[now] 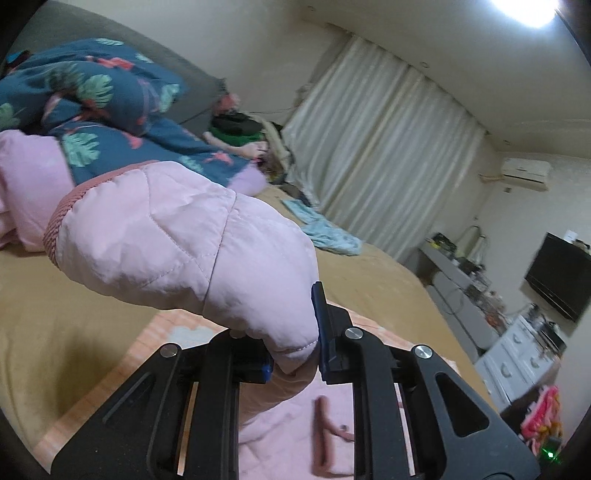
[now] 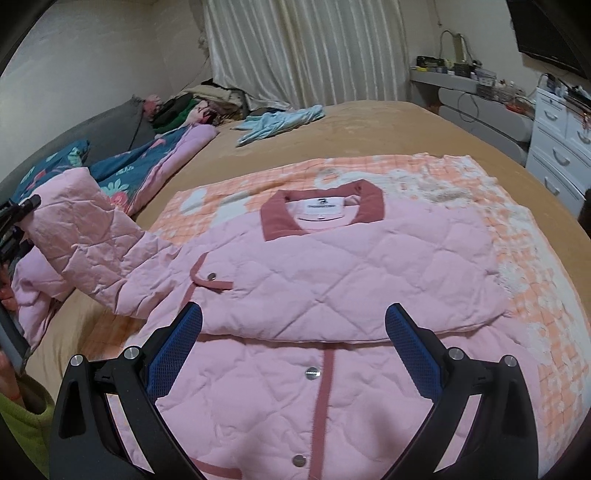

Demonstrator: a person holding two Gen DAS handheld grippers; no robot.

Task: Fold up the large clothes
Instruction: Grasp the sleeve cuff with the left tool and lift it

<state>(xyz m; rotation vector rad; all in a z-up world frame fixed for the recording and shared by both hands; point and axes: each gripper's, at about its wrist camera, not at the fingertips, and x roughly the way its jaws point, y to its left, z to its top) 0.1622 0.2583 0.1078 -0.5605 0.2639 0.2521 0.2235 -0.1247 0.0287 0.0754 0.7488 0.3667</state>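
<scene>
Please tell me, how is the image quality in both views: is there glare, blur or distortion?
Left wrist view: the ceiling lamp glares white at top right, the dresser is blurred. Right wrist view: even light, the pink jacket fairly sharp, a soft shadow on its near part. Both views: fisheye bending, dark corners.

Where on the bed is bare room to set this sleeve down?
Free: tan bedspread between the orange checked blanket and light blue garment. Crowded: the edge with the floral navy quilt and clothes pile.
</scene>
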